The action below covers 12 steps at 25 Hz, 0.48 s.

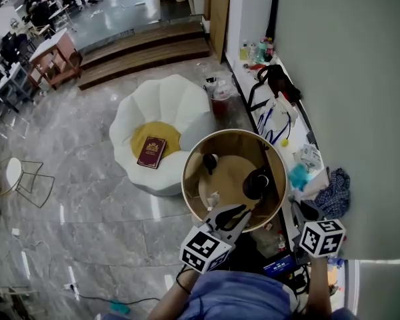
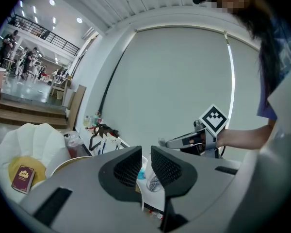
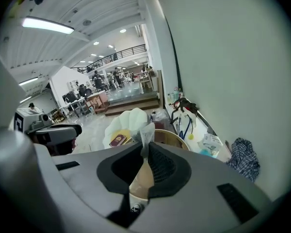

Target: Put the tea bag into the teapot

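A black teapot (image 1: 257, 184) stands on the right side of the round wooden table (image 1: 235, 136), with a black cup (image 1: 210, 162) farther back and a small pale thing (image 1: 213, 199) near the front rim. My right gripper (image 3: 145, 147) is shut on a translucent tea bag (image 3: 146, 130), which sticks up between the pads. In the head view that gripper (image 1: 305, 210) is off the table's right edge, apart from the teapot. My left gripper (image 2: 145, 161) holds nothing, its jaws a narrow gap apart; it hovers at the table's front rim (image 1: 232, 215).
A white petal-shaped chair (image 1: 161, 129) with a yellow cushion and a dark red book (image 1: 151, 152) stands left of the table. A white ledge (image 1: 300, 139) along the wall carries bottles, a black bag (image 1: 280, 82) and a checked cloth (image 1: 333, 192). Wooden steps (image 1: 143, 49) rise behind.
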Tool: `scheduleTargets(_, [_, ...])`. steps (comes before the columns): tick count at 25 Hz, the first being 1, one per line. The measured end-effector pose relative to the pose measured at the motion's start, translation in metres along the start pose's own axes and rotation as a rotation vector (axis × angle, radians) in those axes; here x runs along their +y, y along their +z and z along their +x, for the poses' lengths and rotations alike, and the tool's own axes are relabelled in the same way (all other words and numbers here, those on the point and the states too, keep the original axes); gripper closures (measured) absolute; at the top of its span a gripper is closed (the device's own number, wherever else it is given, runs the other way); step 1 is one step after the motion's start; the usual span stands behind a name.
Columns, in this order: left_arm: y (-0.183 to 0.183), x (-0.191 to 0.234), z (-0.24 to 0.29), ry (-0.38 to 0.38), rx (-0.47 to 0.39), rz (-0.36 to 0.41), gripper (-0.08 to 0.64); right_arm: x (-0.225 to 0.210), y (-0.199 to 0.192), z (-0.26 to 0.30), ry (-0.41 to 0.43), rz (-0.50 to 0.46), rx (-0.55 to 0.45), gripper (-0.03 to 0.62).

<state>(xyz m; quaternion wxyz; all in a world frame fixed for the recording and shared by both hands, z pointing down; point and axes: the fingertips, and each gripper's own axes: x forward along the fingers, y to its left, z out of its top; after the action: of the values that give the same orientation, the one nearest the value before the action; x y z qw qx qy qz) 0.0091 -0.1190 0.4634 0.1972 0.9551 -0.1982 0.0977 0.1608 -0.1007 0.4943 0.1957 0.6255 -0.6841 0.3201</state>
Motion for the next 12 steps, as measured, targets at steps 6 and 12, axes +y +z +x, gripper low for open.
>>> scheduleTargets(6, [0.005,0.011,0.03,0.04,0.017,-0.021,0.506,-0.021,0.017,0.036,0.056,-0.104,0.06,0.551])
scheduleTargets(12, [-0.001,0.017,0.061,0.063,0.056,-0.044,0.505,-0.045,0.023,0.084,0.121,-0.189,0.135,0.551])
